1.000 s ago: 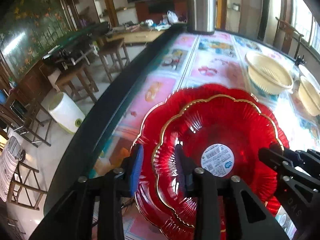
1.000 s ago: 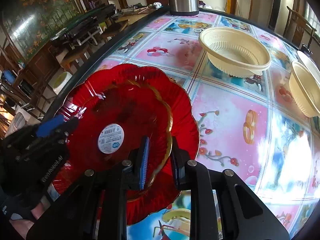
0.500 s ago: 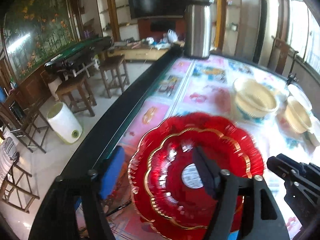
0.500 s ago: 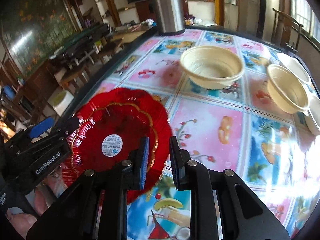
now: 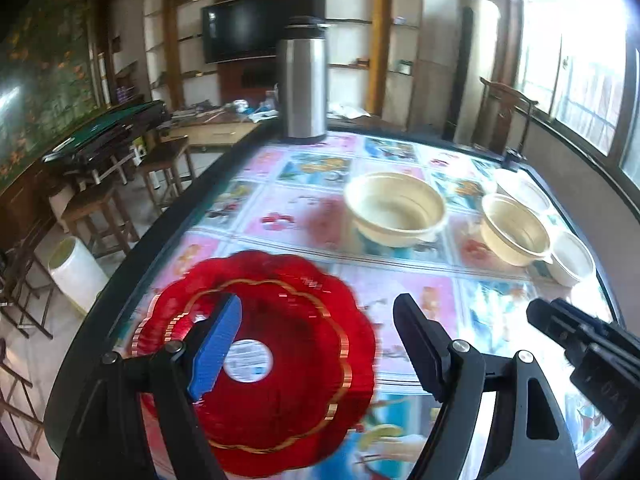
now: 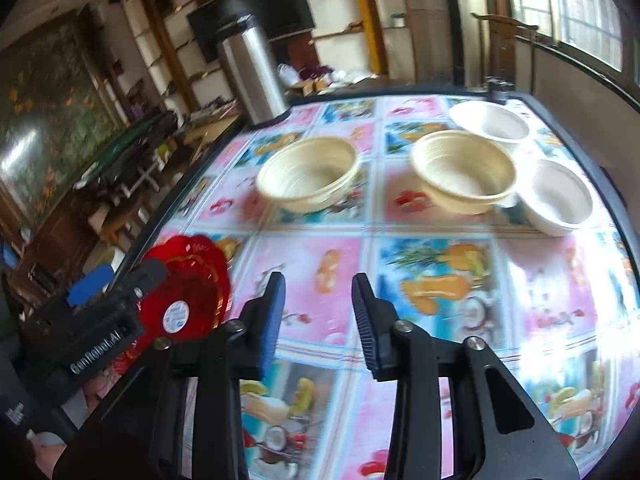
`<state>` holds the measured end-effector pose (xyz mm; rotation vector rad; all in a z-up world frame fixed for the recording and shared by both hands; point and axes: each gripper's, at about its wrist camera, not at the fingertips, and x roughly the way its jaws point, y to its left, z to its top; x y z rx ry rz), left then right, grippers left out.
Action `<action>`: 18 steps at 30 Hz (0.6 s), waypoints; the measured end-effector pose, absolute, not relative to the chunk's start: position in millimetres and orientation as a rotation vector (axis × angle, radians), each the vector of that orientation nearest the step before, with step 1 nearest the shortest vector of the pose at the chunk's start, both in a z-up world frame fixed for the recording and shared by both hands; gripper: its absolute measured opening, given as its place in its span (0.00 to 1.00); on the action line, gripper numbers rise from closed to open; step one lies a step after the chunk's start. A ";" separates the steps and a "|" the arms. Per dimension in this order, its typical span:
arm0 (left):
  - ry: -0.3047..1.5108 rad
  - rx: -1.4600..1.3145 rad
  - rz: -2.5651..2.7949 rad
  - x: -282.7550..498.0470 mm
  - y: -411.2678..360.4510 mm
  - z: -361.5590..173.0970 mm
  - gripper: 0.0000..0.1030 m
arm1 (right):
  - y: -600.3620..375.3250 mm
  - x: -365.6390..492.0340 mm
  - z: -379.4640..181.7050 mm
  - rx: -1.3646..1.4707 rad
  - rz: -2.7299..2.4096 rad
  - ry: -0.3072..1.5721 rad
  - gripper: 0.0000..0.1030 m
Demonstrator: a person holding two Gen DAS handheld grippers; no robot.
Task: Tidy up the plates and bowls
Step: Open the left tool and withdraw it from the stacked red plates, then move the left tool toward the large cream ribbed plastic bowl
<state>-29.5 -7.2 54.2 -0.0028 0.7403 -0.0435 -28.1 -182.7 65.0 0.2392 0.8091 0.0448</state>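
Two red glass plates [image 5: 288, 340] lie stacked on the table near its left edge, a white sticker at their centre; they also show in the right wrist view [image 6: 192, 296]. My left gripper [image 5: 316, 340] is open and empty above them. My right gripper [image 6: 318, 316] is open and empty over the tablecloth, right of the plates. Two cream bowls [image 6: 308, 172] [image 6: 464, 168] and two white bowls [image 6: 490, 122] [image 6: 556, 196] stand farther back.
A steel thermos [image 5: 302, 80] stands at the table's far edge. The table [image 5: 312, 216] has a colourful fruit-print cover and a dark rim. Stools [image 5: 100, 208] and a white bin [image 5: 76, 272] are on the floor to the left.
Both grippers let go of the red plates, opened and pulled back and up. The plates now rest stacked on the table.
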 end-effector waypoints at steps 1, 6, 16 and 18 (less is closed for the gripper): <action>0.743 0.003 -0.053 -29.3 -14.1 54.4 0.76 | -189.6 -29.2 67.4 0.238 0.034 0.806 0.35; 0.750 0.014 -0.097 -25.0 -40.1 58.0 0.76 | -215.5 -34.4 78.0 0.238 -0.007 0.794 0.35; 0.745 0.059 -0.124 -17.0 -71.2 59.3 0.76 | -239.8 -32.0 83.2 0.266 -0.023 0.786 0.35; 0.751 0.059 -0.126 -13.8 -72.1 57.8 0.76 | -238.8 -28.6 82.1 0.266 -0.016 0.790 0.35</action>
